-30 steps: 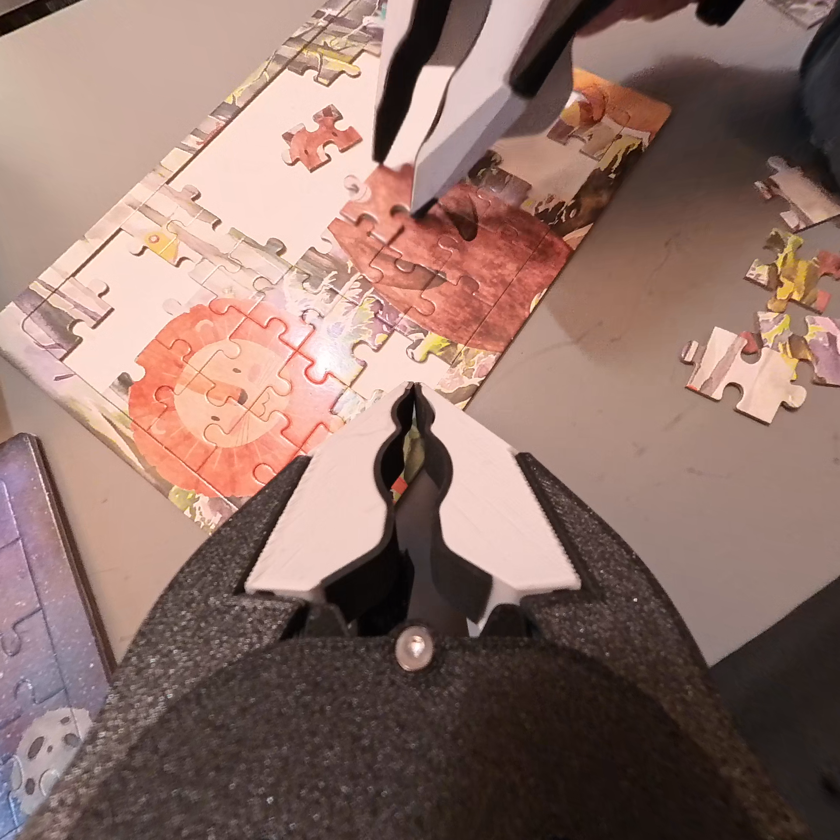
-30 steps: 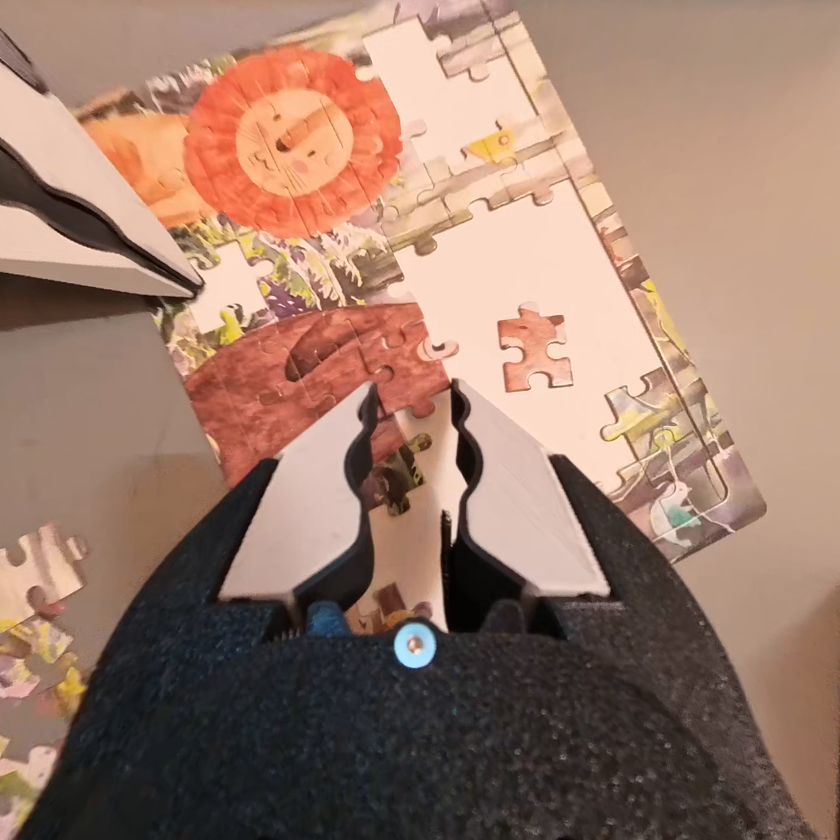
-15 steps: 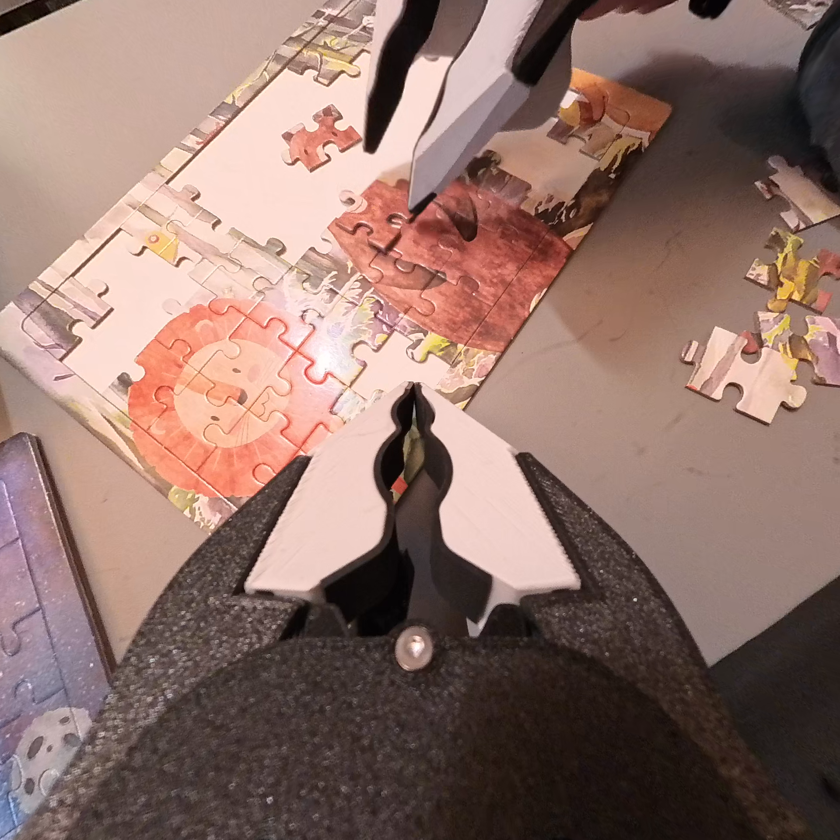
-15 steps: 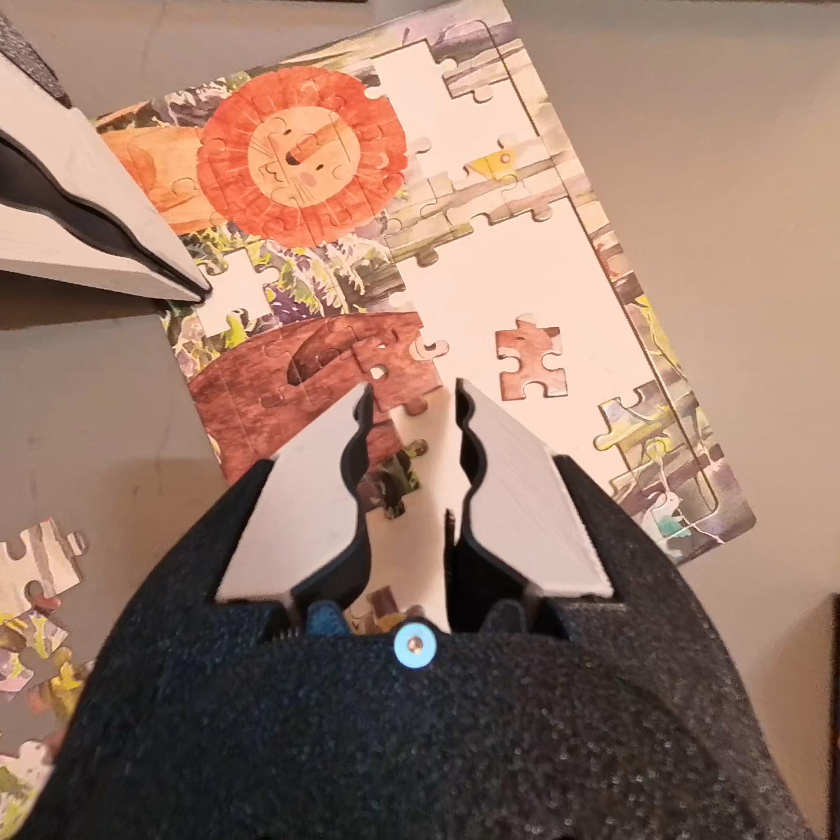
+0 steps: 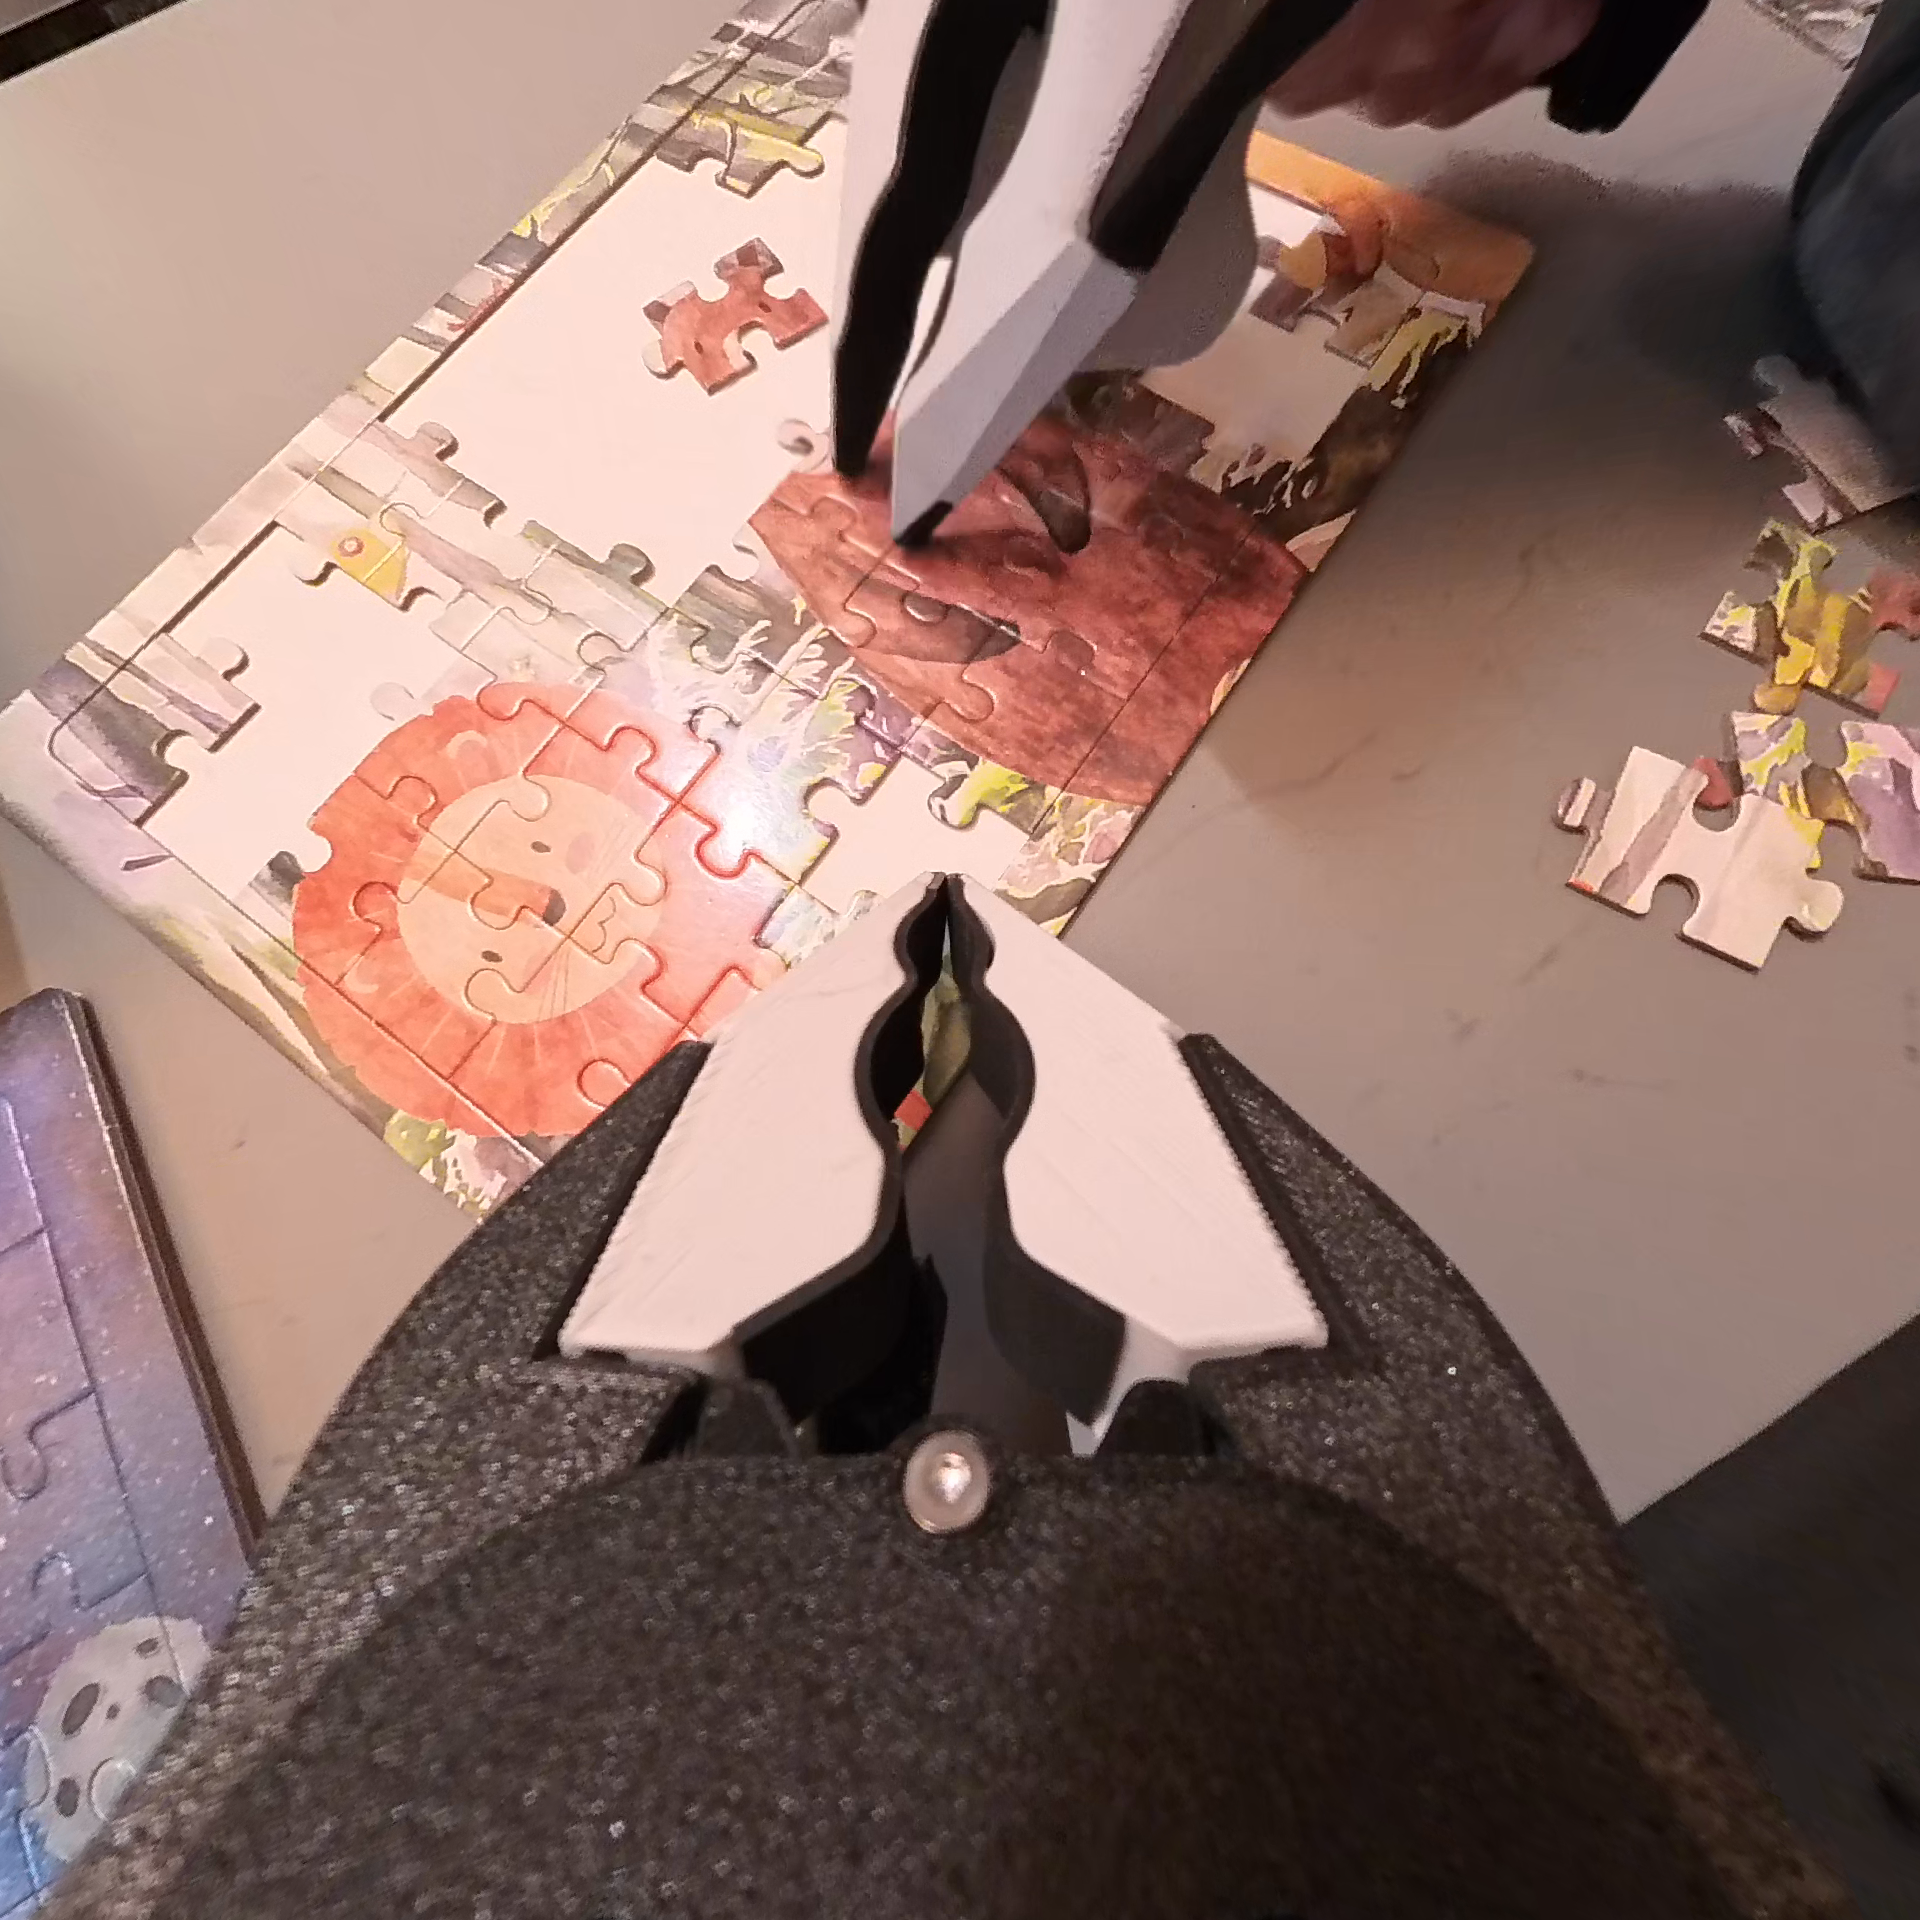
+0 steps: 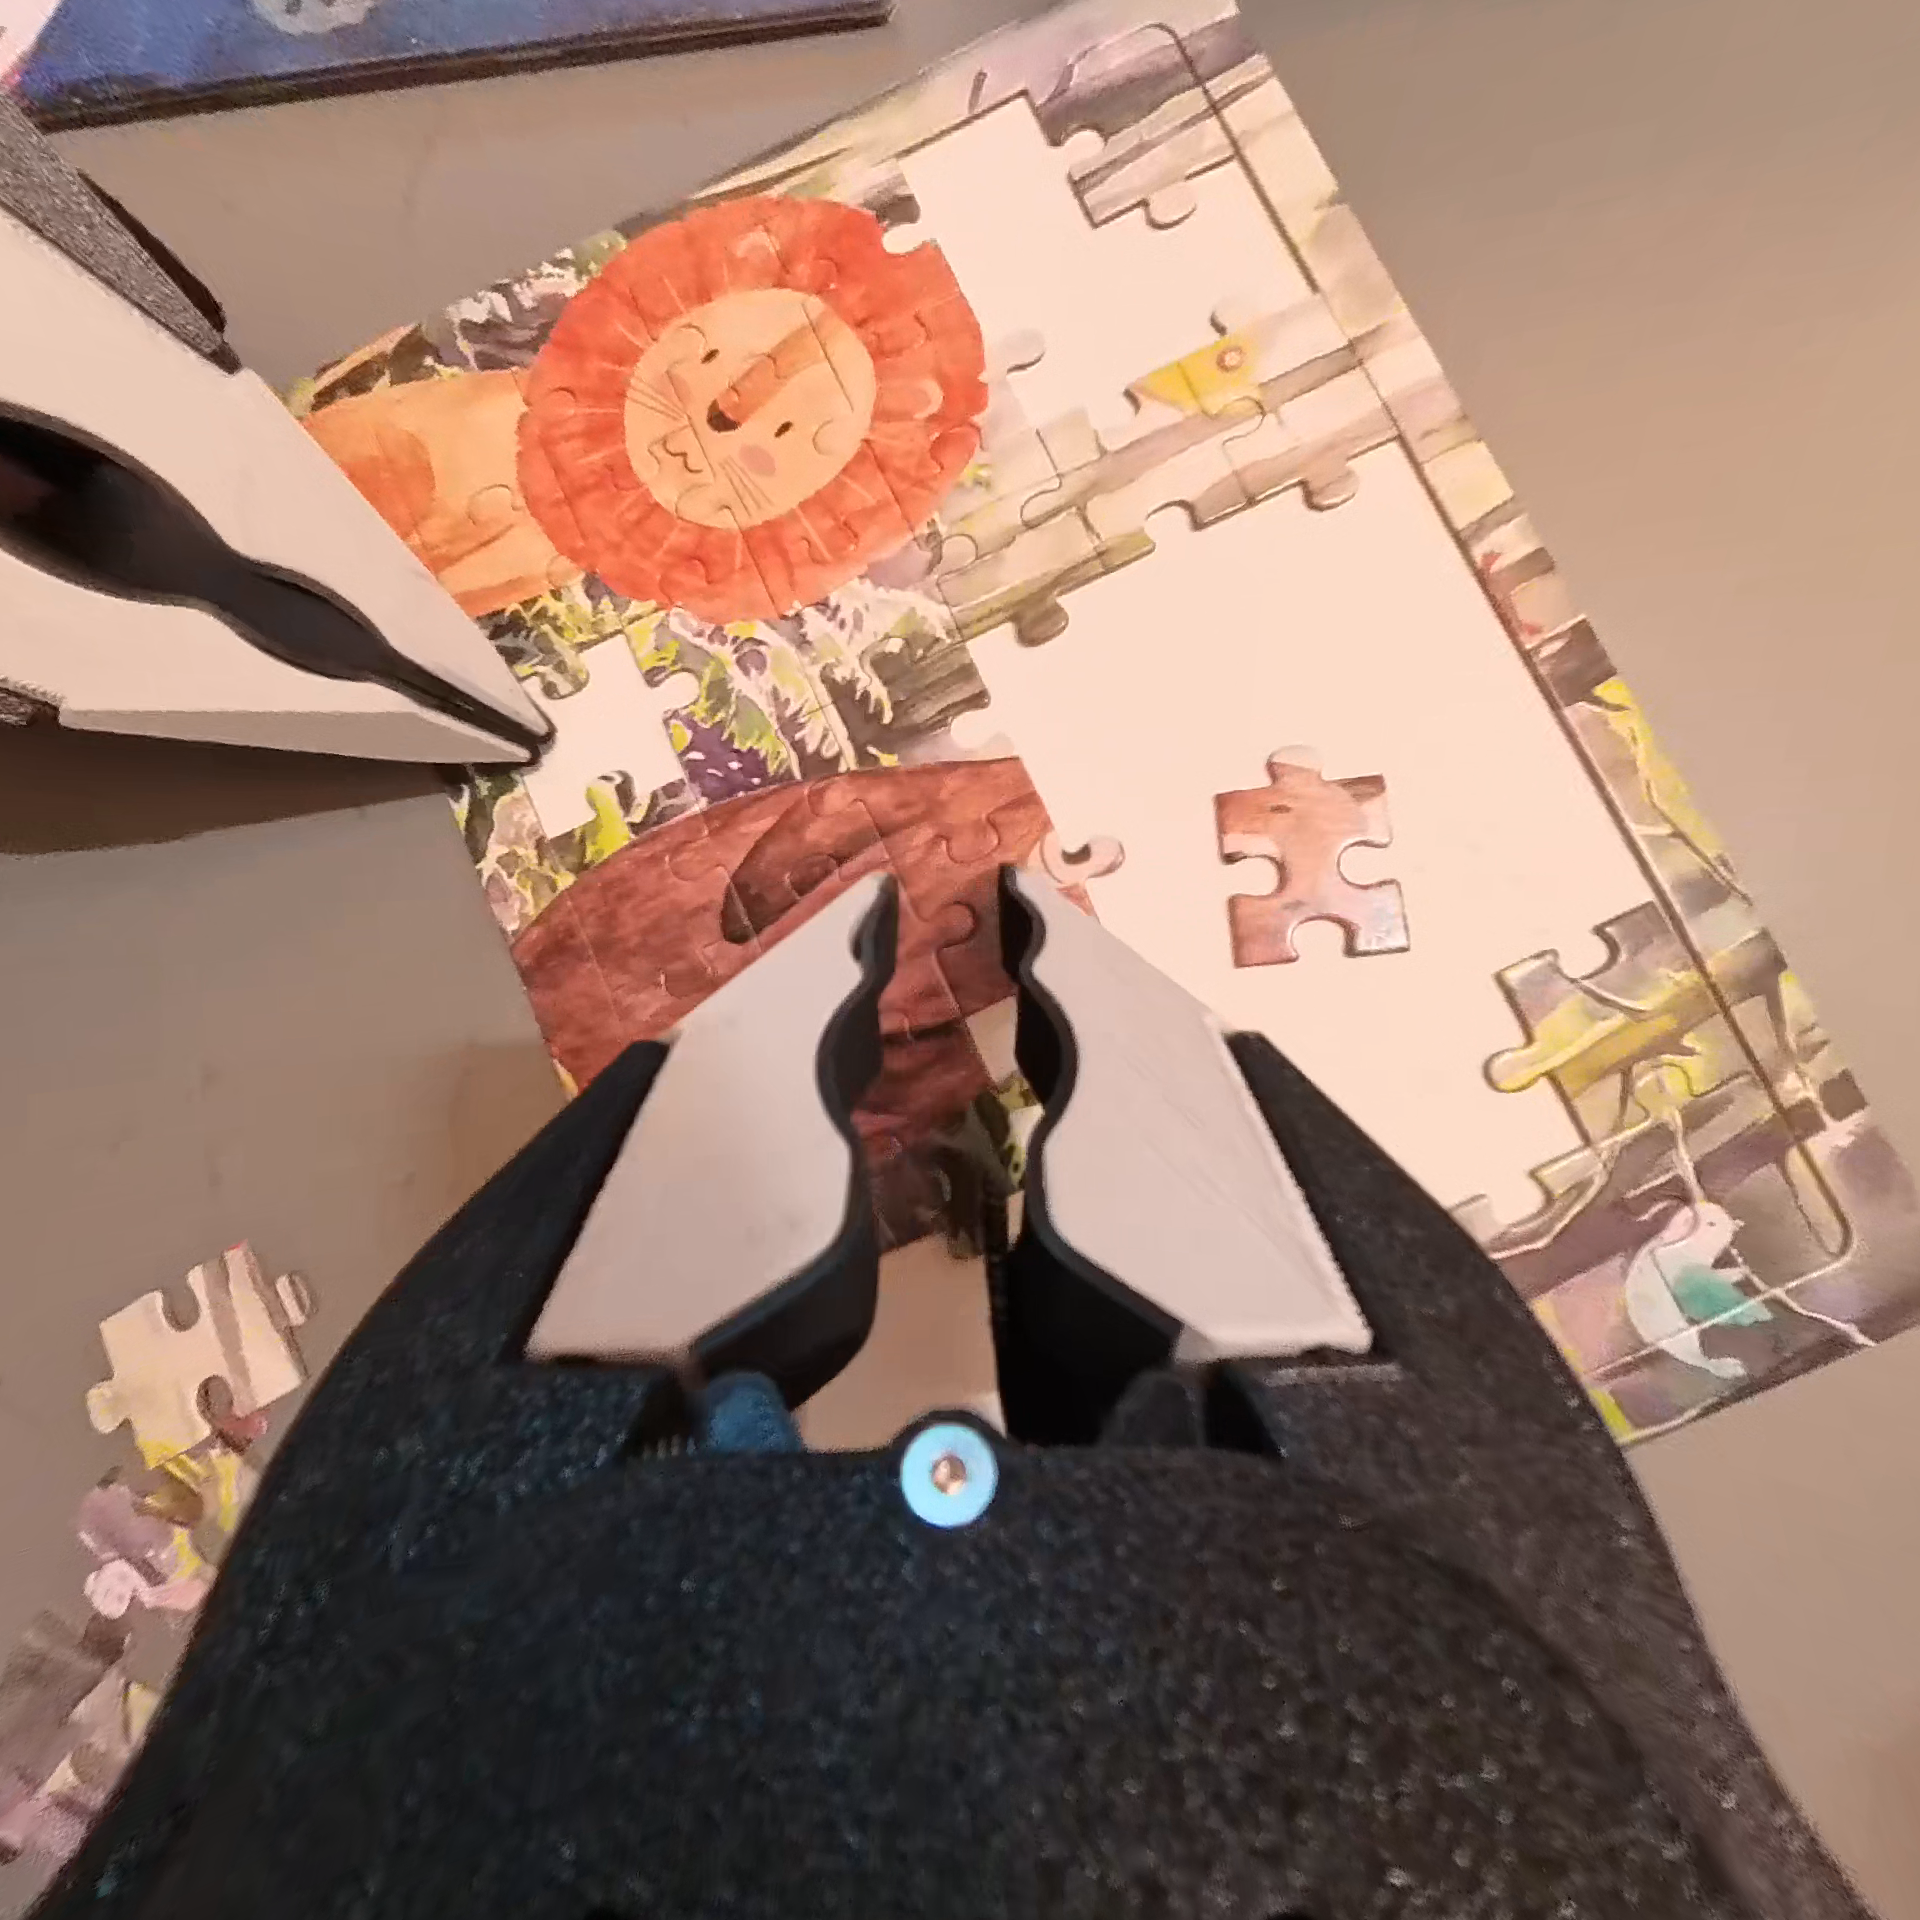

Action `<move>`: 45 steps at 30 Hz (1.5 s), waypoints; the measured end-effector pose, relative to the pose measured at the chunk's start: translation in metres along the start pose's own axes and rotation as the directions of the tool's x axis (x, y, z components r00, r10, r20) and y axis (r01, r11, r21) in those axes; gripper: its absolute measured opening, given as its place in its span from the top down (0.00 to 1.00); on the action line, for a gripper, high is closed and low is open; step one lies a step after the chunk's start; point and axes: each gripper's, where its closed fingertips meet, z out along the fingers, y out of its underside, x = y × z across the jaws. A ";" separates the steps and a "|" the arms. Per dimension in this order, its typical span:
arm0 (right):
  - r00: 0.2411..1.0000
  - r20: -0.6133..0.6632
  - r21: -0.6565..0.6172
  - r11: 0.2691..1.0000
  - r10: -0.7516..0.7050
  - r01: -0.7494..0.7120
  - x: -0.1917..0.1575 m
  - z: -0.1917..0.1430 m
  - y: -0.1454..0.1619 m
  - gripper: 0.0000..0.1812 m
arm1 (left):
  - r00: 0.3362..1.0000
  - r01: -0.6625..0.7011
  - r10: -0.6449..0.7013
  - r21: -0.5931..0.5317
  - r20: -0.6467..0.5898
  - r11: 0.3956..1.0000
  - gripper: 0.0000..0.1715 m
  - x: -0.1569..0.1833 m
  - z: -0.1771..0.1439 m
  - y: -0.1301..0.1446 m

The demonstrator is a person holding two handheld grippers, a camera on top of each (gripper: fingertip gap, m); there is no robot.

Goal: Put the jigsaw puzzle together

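Jaws of the right gripper (image 6: 943, 891) parted and empty, tips down on the brown patch of the half-built cardboard jigsaw puzzle (image 5: 582, 727).

The puzzle lies flat on the grey worktop (image 5: 1403, 1039); the left gripper (image 5: 943, 883), jaws clenched on nothing, hangs at its near edge. One loose brown puzzle piece (image 6: 1311, 868) sits on the bare white backing just beside the right tips, more loose pieces (image 5: 1704, 862) well apart to the side. Pressing off-centre could probably tip a half-seated brown piece out, and a sideways drag might shift the joined ones.
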 end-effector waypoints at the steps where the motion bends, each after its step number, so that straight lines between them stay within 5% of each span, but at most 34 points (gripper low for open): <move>1: 1.000 -0.009 0.005 1.000 -0.005 0.005 0.001 0.000 -0.001 0.90 | 1.000 0.000 0.000 0.000 0.000 1.000 1.00 0.000 0.000 0.000; 7: 1.000 -0.001 0.051 0.999 0.000 0.000 0.000 -0.008 -0.011 0.89 | 1.000 -0.001 0.001 0.000 0.001 1.000 1.00 0.000 0.000 0.000; 9: 0.999 -0.034 0.091 0.996 0.010 -0.007 0.006 -0.015 -0.019 0.98 | 1.000 -0.001 0.001 0.000 0.001 1.000 1.00 0.000 0.000 0.000; 16: 0.998 -0.064 -0.027 1.000 0.012 -0.014 0.014 -0.005 0.006 1.00 | 1.000 0.000 0.000 0.000 0.001 1.000 1.00 0.000 0.000 0.000; 19: 0.983 -0.184 0.009 1.000 0.027 -0.025 0.036 -0.016 -0.001 1.00 | 1.000 0.009 -0.009 0.000 -0.001 1.000 1.00 0.000 0.000 0.000; 23: 0.955 -0.283 0.035 0.996 0.093 -0.087 0.065 -0.022 0.009 0.82 | 0.999 0.038 -0.038 0.002 0.018 0.999 1.00 -0.006 0.000 0.000; 25: 0.953 -0.277 0.058 0.992 0.125 -0.113 0.069 -0.020 0.011 0.73 | 0.999 0.038 -0.038 0.008 0.021 0.999 1.00 -0.006 -0.001 -0.001; 45: 0.981 -0.156 0.137 0.986 0.114 -0.092 0.076 -0.003 -0.003 0.80 | 0.999 0.000 0.000 -0.002 0.037 1.000 1.00 -0.004 0.000 0.000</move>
